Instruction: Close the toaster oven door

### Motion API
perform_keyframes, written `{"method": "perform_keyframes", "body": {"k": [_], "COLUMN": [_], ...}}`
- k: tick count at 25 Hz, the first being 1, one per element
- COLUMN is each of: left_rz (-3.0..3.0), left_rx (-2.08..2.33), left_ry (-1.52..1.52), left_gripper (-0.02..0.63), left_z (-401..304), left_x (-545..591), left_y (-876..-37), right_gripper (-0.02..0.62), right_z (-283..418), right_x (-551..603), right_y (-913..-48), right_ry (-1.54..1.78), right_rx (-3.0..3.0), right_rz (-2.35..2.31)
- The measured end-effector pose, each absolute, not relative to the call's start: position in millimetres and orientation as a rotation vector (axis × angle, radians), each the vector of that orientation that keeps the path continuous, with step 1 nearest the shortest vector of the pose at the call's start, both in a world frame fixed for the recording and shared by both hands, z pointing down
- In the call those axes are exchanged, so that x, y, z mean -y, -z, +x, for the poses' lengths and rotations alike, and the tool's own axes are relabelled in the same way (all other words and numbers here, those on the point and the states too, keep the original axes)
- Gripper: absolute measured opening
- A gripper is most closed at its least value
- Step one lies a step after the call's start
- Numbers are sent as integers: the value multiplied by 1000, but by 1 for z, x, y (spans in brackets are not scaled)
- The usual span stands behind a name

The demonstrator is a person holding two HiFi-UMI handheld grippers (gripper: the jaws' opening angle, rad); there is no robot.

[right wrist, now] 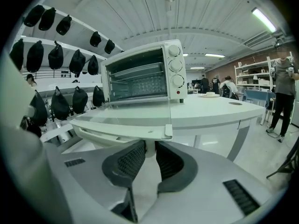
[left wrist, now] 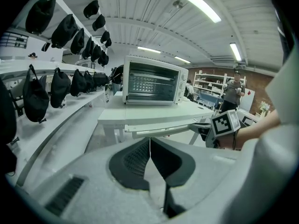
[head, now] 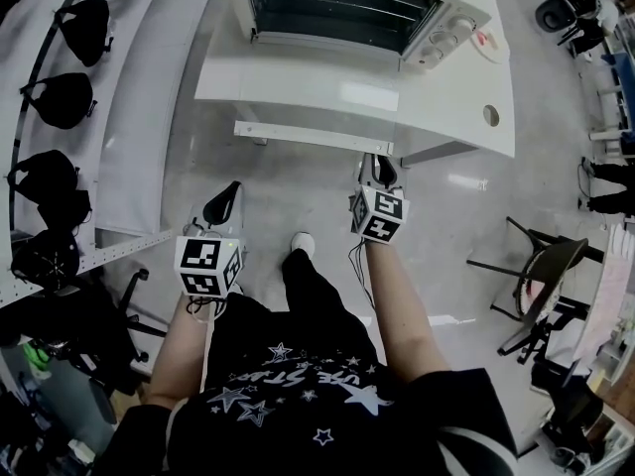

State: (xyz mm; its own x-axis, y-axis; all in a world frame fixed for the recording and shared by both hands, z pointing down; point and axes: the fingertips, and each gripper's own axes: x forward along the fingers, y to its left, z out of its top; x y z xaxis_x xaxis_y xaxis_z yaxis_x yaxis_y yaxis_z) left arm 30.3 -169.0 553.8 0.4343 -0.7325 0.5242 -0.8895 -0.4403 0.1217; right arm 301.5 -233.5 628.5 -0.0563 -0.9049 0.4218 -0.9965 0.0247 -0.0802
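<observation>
gripping the lowered toaster oven door (head: 298, 82) by its handle (head: 308, 137); not yet raised.
right gripper (right wrist: 149, 149) pinches the handle; left gripper (left wrist: 149, 143) jaws together, empty.

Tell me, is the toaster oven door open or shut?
Open: the door lies folded down flat, leaving the wire rack exposed.
</observation>
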Motion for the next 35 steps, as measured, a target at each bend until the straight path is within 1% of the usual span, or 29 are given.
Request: {"method": "perform_keyframes", "body": {"k": [13,23,35], "left_rz": [2339,2356,2448], "left_rx": [1472,1525,1467], "left_ry": [-493,-442,-383], "left_gripper": [21,21,21], "left_z": [34,18,15], "left_x": [181,192,222], "left_y": [-512,-484,-458], "right_gripper": [69,69,67], "right_z": [302,304,306], "right_x": [227,229,241], "right_y": [-590,-548,-500], "right_ry": [-540,-506,-503], "right_rx": [2087,2129,2080], "right_rz": [1960,1962,2039]}}
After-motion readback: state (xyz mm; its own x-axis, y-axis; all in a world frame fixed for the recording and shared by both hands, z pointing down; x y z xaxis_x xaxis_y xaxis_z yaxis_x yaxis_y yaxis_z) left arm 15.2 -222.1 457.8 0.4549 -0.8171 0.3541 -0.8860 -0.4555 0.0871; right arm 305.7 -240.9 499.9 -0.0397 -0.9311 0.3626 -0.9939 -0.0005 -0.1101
